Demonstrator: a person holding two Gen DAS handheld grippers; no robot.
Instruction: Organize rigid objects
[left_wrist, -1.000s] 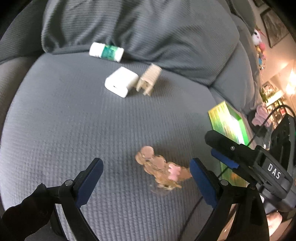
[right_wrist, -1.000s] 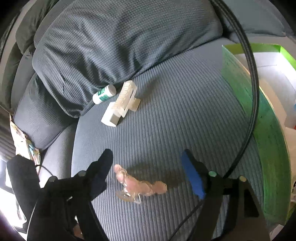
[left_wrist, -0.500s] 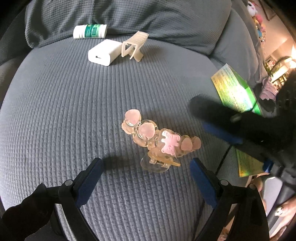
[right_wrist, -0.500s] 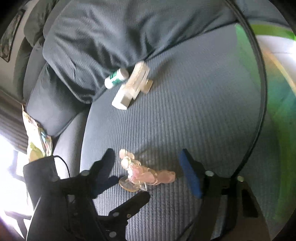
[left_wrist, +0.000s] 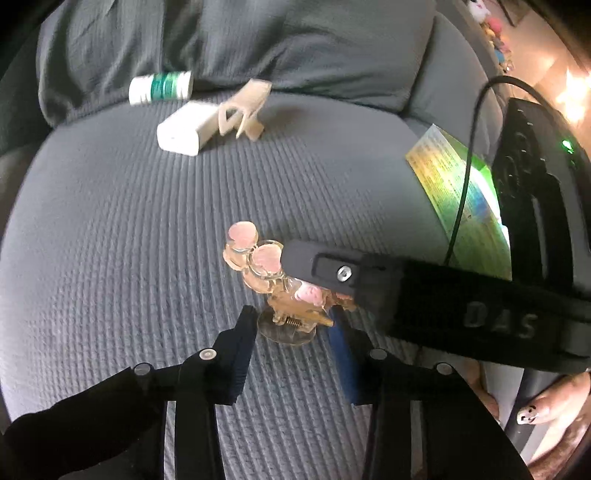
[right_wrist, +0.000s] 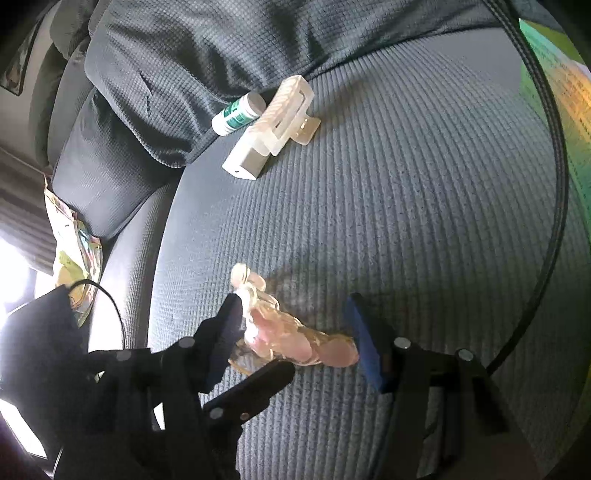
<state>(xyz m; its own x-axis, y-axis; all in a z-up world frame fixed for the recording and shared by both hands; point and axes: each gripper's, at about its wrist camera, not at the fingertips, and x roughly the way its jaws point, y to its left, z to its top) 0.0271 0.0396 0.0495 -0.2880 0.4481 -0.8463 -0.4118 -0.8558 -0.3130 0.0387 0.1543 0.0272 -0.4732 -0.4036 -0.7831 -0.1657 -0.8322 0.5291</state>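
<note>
Your work sits on a grey ribbed sofa seat cushion (left_wrist: 110, 229), with a darker grey back cushion (left_wrist: 258, 44) slumped along its far edge. A black cable (right_wrist: 554, 184) arcs across your right wrist view, and another runs down over the green box in the left one. Wedged at the sofa's side you have a crinkled yellow-green packet (right_wrist: 74, 240). Far off in the left view, blurred colourful plush toys (left_wrist: 491, 33) hang near a warm, bright light (left_wrist: 569, 99).
</note>
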